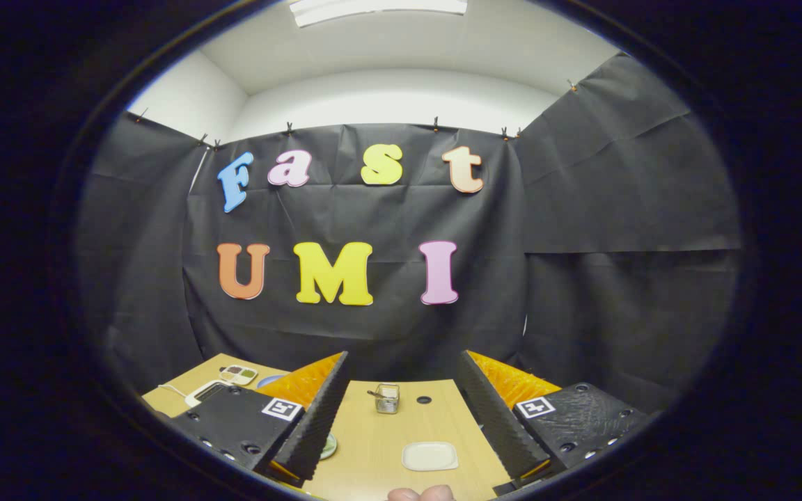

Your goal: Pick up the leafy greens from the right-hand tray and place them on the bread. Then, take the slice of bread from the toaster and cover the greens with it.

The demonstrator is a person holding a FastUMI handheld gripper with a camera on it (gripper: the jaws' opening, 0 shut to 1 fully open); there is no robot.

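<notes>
Toaster (387, 398) sits far on the wooden table (373, 445), seen btwn the fingers, w/ a small dark hole just right of it. White tray (429, 456) lies nearer, also btwn the fingers, closer to the right one; looks bare, greens can't be made out. Green-rimmed plate (329, 446) peeks out beside left finger, contents hidden. Gripper (401, 410) jaws spread wide, holding nothing, up above the table. Sectioned dish (239, 374) and white appliance (206, 392) far left. Fingertips of a person (420, 493) at near edge.
</notes>
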